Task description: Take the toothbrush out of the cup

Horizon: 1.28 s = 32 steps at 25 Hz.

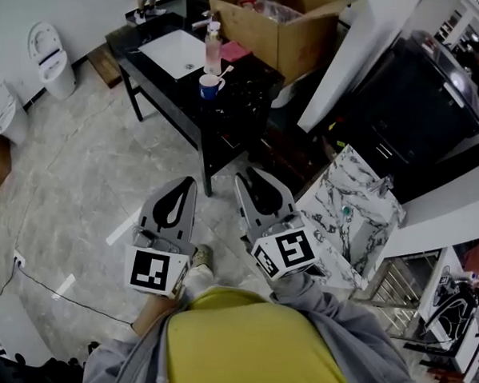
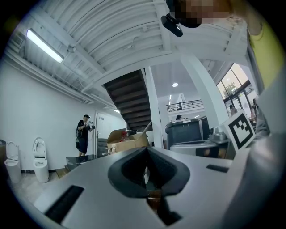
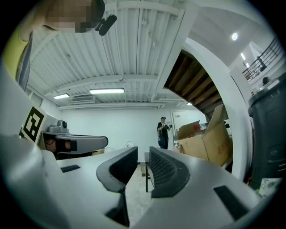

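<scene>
A blue-and-white cup (image 1: 209, 86) stands on the black table (image 1: 236, 106) at the far end of the head view. A pale toothbrush (image 1: 222, 74) leans out of it to the right. Both grippers are held level near my body, well short of the table. My left gripper (image 1: 189, 182) (image 2: 146, 152) is shut, its pads meeting with nothing between them. My right gripper (image 1: 243, 176) (image 3: 143, 154) is open, with a narrow empty gap between its ribbed pads. The cup is not visible in either gripper view.
A pink bottle (image 1: 212, 49) and a white basin (image 1: 176, 51) sit on the table behind the cup. A cardboard box (image 1: 280, 25) stands beyond. A marble-patterned cabinet (image 1: 351, 208) is at my right, white toilets (image 1: 50, 57) at the left. A person (image 3: 163, 133) stands far off.
</scene>
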Motion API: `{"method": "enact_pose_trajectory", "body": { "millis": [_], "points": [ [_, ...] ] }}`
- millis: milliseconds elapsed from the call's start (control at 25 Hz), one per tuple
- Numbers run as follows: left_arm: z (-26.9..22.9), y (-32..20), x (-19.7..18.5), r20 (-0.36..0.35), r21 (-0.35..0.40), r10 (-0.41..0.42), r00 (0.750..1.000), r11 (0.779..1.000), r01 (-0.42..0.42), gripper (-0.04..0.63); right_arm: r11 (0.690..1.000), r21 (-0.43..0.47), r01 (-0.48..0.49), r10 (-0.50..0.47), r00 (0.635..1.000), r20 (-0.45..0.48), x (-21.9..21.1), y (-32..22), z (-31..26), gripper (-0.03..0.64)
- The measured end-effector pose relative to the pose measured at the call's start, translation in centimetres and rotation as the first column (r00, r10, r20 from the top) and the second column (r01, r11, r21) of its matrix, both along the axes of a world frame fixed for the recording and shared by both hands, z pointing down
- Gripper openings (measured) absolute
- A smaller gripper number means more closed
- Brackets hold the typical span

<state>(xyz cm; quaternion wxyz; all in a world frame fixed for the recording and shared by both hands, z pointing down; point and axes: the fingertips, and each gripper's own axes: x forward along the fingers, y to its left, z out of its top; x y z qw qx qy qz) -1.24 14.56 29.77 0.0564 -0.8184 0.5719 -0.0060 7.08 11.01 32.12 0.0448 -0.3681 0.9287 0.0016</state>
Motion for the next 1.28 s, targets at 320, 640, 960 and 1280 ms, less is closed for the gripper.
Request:
{"method": "enact_pose_trajectory", "body": {
  "millis": [320,640,960,1280],
  "points": [
    [-0.5,-7.8,-5.1,-0.011,0.014,0.062,0.998,0.998,-0.061,0.002,0.998,0.001,-0.056,0.056,0.998,0.009,-5.0,-7.6,-0.4,0.104],
    [0.1,-12.4,-8.1,-0.037,-0.002,0.123,0.992,0.992,-0.123,0.002,0.991,-0.03,-0.128,0.128,0.992,0.01,-7.8,-11.8,0.6,0.11],
    [1.6,-14.7,-9.6,-0.056,-0.048,0.142,0.988,0.988,-0.145,0.002,0.984,-0.082,-0.159,0.161,0.987,0.008,-8.9,-14.3,2.0,0.112],
    [2.5,-18.4,-10.5,-0.069,-0.057,0.139,0.988,0.988,-0.143,0.002,0.987,-0.078,-0.143,0.144,0.99,0.005,-10.0,-18.4,2.8,0.11]
  ]
}}
